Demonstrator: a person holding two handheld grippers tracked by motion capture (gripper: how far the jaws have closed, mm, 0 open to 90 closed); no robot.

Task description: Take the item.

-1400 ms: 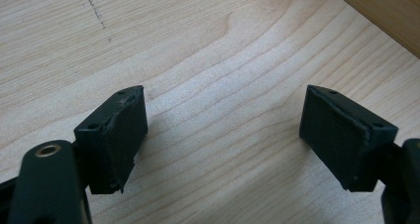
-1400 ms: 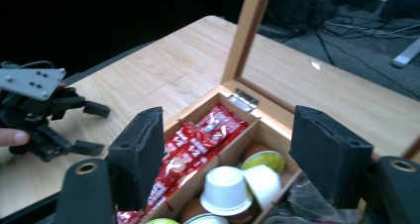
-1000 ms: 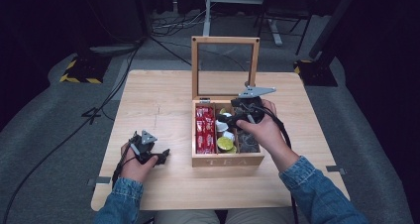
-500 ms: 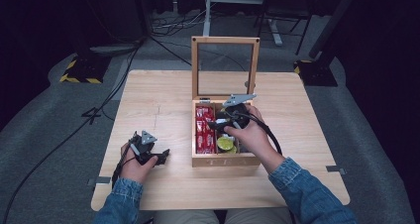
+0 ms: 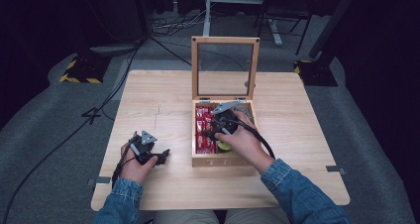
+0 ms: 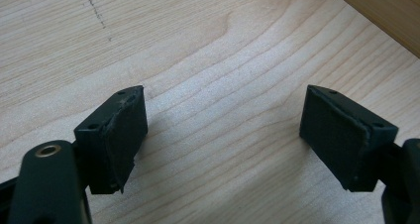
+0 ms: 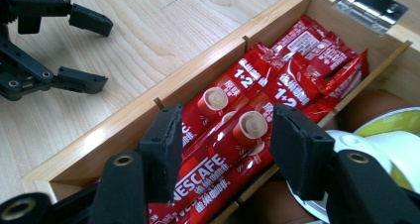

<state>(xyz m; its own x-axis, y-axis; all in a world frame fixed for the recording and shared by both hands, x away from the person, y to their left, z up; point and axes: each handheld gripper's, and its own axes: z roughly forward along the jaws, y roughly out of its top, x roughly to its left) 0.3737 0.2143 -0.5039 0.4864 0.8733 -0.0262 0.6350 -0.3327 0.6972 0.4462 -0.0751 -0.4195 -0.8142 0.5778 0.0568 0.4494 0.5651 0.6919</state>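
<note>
Wooden box (image 7: 124, 120): sachets (image 7: 233, 135) between tool (image 7: 223, 144) jaws

Overhead light is brightening the worktop (image 5: 158, 105) while the surrounding room is lying dim; fingers (image 6: 124, 130) are casting soft shadows, and glossy sachets (image 7: 257, 100) are glinting.

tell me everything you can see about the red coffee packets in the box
The coffee packets are glossy red sachets with white lettering and a picture of a cup on each. They lie flat and overlapping, lengthwise, filling the long left compartment of the open wooden box. In the high view they show as a red strip. The right tongs stand just above them, one jaw to each side of a packet; whether they touch it I cannot tell.
</note>
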